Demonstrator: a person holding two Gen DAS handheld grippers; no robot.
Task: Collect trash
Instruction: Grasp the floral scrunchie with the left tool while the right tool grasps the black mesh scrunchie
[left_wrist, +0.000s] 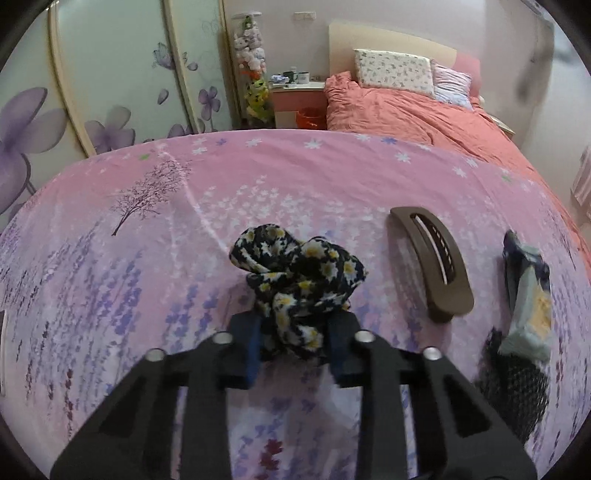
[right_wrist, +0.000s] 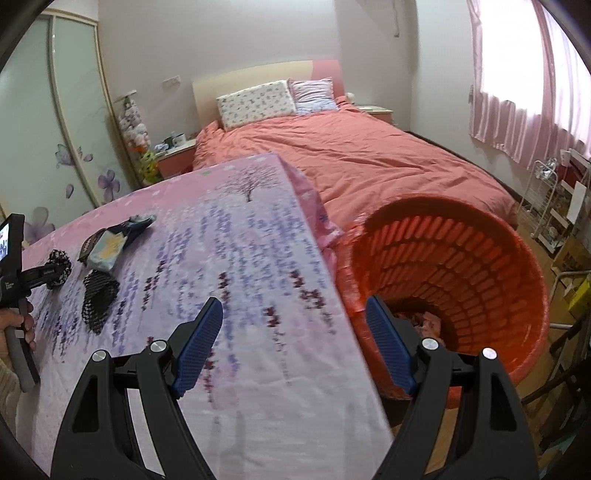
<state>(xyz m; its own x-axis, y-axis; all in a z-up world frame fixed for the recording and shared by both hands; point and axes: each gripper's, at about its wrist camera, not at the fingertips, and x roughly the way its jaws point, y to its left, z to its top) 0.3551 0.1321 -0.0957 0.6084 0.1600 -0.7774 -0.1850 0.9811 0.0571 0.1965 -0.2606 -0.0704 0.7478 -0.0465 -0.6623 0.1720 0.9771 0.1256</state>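
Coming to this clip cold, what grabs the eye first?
The left tongs are shut on a dark daisy-print scrunchie on the pink floral sheet. A brown hair clip and a torn snack wrapper lie to its right. In the right wrist view, the open right tongs hover at the sheet's edge beside an orange basket.

black daisy-print scrunchie (left_wrist: 295, 280), brown hair clip (left_wrist: 432, 262), orange basket (right_wrist: 461, 258), pink floral cloth (left_wrist: 147, 258).
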